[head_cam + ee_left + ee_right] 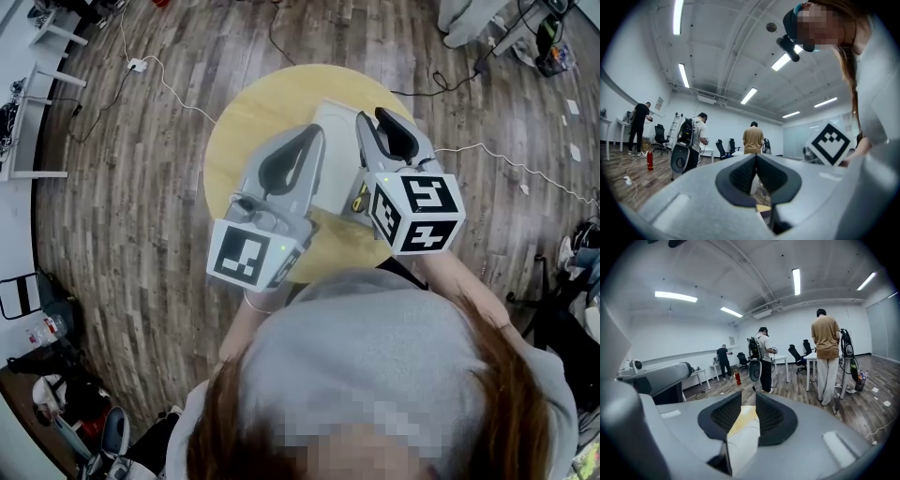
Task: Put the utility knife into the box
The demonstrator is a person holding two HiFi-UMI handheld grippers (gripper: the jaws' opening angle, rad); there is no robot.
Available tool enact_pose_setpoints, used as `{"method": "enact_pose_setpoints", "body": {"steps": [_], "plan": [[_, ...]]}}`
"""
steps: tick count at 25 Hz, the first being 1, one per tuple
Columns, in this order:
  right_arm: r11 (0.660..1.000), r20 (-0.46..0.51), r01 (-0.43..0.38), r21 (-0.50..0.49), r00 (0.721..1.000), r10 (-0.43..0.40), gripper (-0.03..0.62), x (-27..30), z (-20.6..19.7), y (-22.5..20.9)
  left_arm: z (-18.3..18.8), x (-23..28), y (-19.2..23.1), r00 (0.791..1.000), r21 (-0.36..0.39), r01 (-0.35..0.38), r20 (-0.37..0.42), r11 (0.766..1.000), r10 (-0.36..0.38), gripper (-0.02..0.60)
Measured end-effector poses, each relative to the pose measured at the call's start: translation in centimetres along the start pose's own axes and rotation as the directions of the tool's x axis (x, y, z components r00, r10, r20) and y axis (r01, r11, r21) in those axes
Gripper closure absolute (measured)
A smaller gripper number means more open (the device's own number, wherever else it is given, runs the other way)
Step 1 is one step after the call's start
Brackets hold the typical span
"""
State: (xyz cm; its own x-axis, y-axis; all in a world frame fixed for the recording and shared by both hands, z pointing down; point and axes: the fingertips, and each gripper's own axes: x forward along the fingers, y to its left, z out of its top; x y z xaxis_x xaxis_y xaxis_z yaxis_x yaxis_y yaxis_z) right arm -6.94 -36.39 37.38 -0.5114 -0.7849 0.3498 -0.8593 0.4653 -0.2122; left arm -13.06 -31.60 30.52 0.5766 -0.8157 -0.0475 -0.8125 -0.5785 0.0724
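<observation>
A white box (pixel 330 120) sits on the round yellow table (pixel 244 122), and both grippers held above it cover most of it. My left gripper (pixel 319 131) points level over the box with its jaw tips touching and nothing between them (pixel 756 157). Beside it, my right gripper (pixel 375 117) is tilted slightly down, and a narrow gap shows between its pads (pixel 749 394) with nothing in it. Through that gap I see the box (pixel 743 441) and the table (pixel 746 416). A small yellow piece (pixel 360 199) shows by the right gripper's marker cube; I cannot tell whether it is the utility knife.
White cables (pixel 169 89) run over the wooden floor around the table. A white desk (pixel 23 103) stands at the far left. Across the room are standing people (pixel 826 357), office chairs (pixel 796 355), desks and a red fire extinguisher (pixel 649 160).
</observation>
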Motion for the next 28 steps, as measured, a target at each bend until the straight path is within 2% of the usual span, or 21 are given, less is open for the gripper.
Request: {"method": "enact_pose_setpoints", "body": {"steps": [7,11,16,22,28], "plan": [[0.999,0.069,-0.015,-0.041,0.997,0.018,0.600,-0.9,2.1,0.8,0.0,-0.1,0.0,1.000,0.003,-0.031,0.007,1.000,0.031,0.578],[0.997,0.096,-0.033,-0.076,0.995,0.040,0.591,-1.6,3.2,1.4,0.3,0.1,-0.3,0.999,0.010,-0.041,0.011,0.999,0.041,0.578],[0.992,0.099,-0.101,-0.080,0.989,0.109,0.591,-1.6,3.4,2.7,0.3,-0.1,-0.5,0.997,0.016,-0.071,0.010,0.997,0.071,0.578],[0.978,0.093,-0.177,-0.113,0.978,0.188,0.591,-1.7,2.7,4.0,-0.2,-0.6,-0.5,0.992,0.017,-0.123,-0.001,0.992,0.123,0.578],[0.966,0.096,-0.228,-0.123,0.966,0.240,0.592,-1.9,2.2,4.6,0.1,-1.5,-0.9,0.985,0.039,-0.169,0.026,0.985,0.169,0.578]]}}
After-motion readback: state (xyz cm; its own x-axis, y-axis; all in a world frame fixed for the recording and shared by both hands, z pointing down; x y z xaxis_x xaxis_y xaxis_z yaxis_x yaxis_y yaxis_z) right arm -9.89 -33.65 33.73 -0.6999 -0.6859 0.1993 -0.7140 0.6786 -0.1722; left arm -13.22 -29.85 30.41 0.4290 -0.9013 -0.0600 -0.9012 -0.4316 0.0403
